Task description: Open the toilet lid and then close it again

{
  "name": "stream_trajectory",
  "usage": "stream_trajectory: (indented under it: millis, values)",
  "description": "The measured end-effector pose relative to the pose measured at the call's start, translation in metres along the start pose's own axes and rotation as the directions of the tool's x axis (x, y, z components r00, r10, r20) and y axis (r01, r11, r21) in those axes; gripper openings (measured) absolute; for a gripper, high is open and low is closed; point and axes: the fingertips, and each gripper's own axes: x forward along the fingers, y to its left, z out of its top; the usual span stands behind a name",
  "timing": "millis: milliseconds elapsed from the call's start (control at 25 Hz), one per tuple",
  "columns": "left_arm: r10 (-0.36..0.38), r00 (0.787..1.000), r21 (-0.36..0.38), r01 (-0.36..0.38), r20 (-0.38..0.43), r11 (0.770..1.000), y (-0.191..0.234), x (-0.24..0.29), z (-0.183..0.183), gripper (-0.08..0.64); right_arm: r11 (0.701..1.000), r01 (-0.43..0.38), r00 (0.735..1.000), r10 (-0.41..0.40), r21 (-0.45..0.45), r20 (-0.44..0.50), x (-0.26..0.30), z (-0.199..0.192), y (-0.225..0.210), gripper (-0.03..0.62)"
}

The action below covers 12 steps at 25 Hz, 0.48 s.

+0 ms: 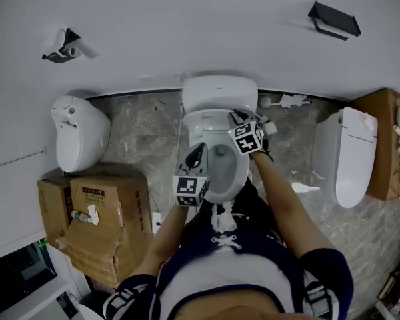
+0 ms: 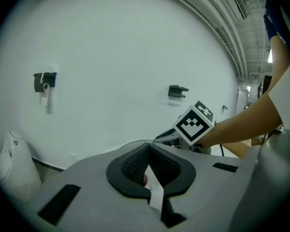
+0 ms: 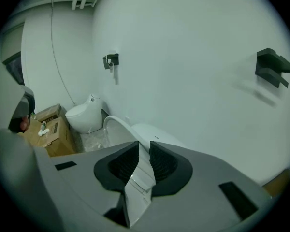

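Toilet lid [image 3: 140, 175] edge clamped in right gripper [image 3: 144, 145] jaws; left gripper [image 2: 149, 146] jaws together, empty; bowl [image 1: 223, 169] uncovered.

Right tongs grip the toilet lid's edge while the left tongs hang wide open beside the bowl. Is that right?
Not quite. The left tongs are shut, not wide open; the left gripper view shows their pads meeting. The right tongs do grip the toilet lid by its edge, and the left ones are beside the bowl.

Toilets [image 1: 80, 135] [image 1: 219, 95] [image 1: 347, 162]: three were there.
Cardboard boxes [image 1: 53, 209] [image 1: 113, 212] [image 1: 385, 135]: three were counted.
Wall fittings [image 1: 62, 45] [image 1: 334, 19]: two were mounted.
Claws [image 1: 199, 153] [image 1: 237, 117]: two were seen.
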Motion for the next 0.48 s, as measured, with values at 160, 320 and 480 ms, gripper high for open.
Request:
stream_trajectory:
  millis: [160,320,480]
  values:
    - [0.024,1.000,0.000,-0.024,-0.005,1.000,0.009,-0.002,0.001,0.008,0.999,-0.009,1.000,0.008,0.044,0.029,0.009,0.005,-0.010,0.064]
    - [0.032,0.999,-0.009,-0.032,-0.014,0.999,0.018,-0.003,0.002,0.008,0.998,-0.010,0.999,0.008,0.065,0.038,0.019,0.010,-0.019,0.064]
    - [0.040,0.999,-0.030,-0.041,-0.020,0.999,0.021,-0.002,0.007,0.008,0.996,-0.008,1.000,0.006,0.093,0.020,0.027,0.016,-0.028,0.064]
